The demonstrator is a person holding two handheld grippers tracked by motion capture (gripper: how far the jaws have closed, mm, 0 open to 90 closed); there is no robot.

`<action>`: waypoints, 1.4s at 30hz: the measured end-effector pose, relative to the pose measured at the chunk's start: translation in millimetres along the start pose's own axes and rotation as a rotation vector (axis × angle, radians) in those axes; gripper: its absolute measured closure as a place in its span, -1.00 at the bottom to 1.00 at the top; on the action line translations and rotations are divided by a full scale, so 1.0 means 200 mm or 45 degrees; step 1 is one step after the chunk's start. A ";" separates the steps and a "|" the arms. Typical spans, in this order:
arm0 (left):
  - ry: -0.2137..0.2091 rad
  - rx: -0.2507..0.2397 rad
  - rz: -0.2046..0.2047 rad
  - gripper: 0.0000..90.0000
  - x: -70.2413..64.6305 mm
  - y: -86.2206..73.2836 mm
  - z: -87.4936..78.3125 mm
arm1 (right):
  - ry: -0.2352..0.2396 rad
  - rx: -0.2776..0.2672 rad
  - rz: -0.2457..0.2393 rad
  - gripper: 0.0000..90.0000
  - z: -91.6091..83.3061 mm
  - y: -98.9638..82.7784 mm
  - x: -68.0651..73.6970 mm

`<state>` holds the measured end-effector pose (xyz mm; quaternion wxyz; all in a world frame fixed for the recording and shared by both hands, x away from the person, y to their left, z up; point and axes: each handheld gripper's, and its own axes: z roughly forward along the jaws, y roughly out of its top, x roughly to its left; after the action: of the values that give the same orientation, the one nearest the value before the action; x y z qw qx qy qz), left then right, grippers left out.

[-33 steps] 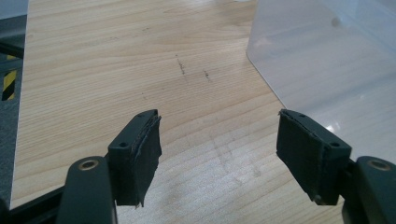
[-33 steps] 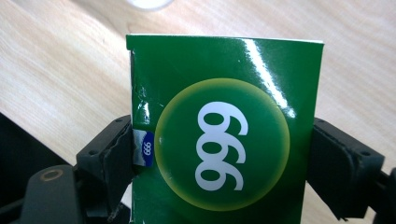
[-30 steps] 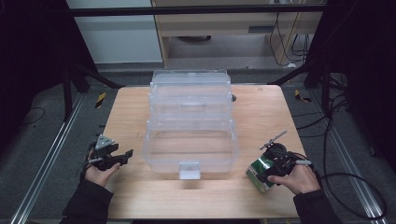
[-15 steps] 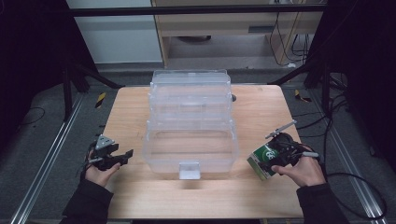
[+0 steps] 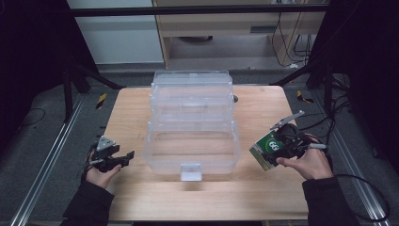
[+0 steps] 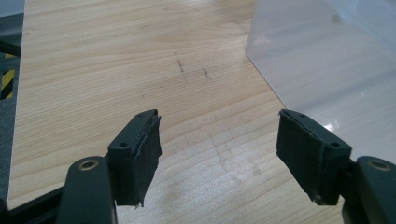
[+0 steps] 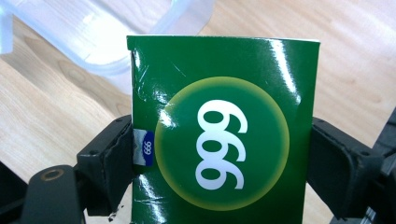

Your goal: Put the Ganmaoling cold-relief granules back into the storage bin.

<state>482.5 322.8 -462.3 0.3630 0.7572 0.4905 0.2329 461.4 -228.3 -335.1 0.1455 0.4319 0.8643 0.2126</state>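
The green box (image 7: 224, 135), printed with white digits in a yellow-green circle, is sitting clamped between the jaws of the right claw (image 7: 224, 168), one pad pressing on each of its side faces. In the high view the box (image 5: 266, 149) is hanging tilted above the table (image 5: 263, 188), off the right front corner of the clear bin (image 5: 190, 141) and apart from it. The right claw (image 5: 275, 150) is standing wide because the box is wide, and a hand (image 5: 306, 162) is gripping it from behind, with its cable trailing to the right.

The bin is a clear stepped organiser with its lowest tray open toward the person and a small latch at the front wall.

The left claw (image 6: 219, 154) is staying released, its jaws spread far apart with bare table between them and a corner of the bin (image 6: 327, 60) ahead on the right. In the high view the left claw (image 5: 123, 157) is resting low at the table's left edge, near the bin but not touching it.
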 end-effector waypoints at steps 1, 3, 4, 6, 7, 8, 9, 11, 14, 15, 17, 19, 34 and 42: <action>0.000 0.001 0.004 -0.34 0.00 0.00 0.00 | -0.003 -0.006 -0.014 -0.61 -0.01 0.01 0.00; 0.000 0.000 0.004 -0.34 0.00 0.00 0.00 | -0.002 -0.016 -0.030 -0.61 -0.02 0.02 0.00; 0.000 0.002 0.004 -0.34 0.00 0.00 0.00 | -0.005 -0.020 -0.038 -0.61 -0.02 0.03 0.00; 0.001 0.003 0.005 -0.34 0.00 0.00 0.00 | -0.003 -0.027 -0.059 -0.61 -0.03 0.05 0.00; 0.000 0.003 0.005 -0.34 0.00 0.00 0.00 | -0.001 -0.029 -0.066 -0.61 -0.03 0.06 0.00; 0.000 0.003 0.006 -0.34 0.00 0.00 0.00 | 0.000 -0.033 -0.068 -0.61 -0.03 0.07 -0.01; 0.000 0.004 0.006 -0.34 0.00 0.00 0.00 | 0.000 -0.040 -0.073 -0.61 -0.03 0.07 -0.01; 0.000 0.003 0.005 -0.34 0.00 0.00 0.00 | 0.000 -0.051 -0.081 -0.61 -0.04 0.09 -0.01; 0.000 0.003 0.005 -0.34 0.00 0.00 0.00 | 0.006 -0.062 -0.096 -0.61 -0.05 0.11 -0.01; -0.001 0.005 0.006 -0.34 0.00 0.00 0.00 | 0.008 -0.064 -0.107 -0.61 -0.05 0.12 -0.01; -0.001 0.009 0.010 -0.34 0.00 0.00 0.00 | 0.013 -0.064 -0.124 -0.61 -0.06 0.14 -0.01; -0.001 0.009 0.010 -0.34 0.00 0.00 0.00 | 0.024 -0.063 -0.142 -0.60 -0.06 0.15 -0.01; -0.003 0.010 0.011 -0.34 0.00 0.00 0.01 | 0.165 -0.015 -0.292 -0.60 -0.07 0.32 0.01; -0.004 0.010 0.012 -0.34 0.00 0.00 0.01 | 0.237 -0.029 -0.385 -0.60 -0.05 0.39 0.02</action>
<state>483.4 322.1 -463.0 0.3598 0.7614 0.4871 0.2314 507.1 -185.6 -288.7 0.1001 0.2739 0.9267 0.2372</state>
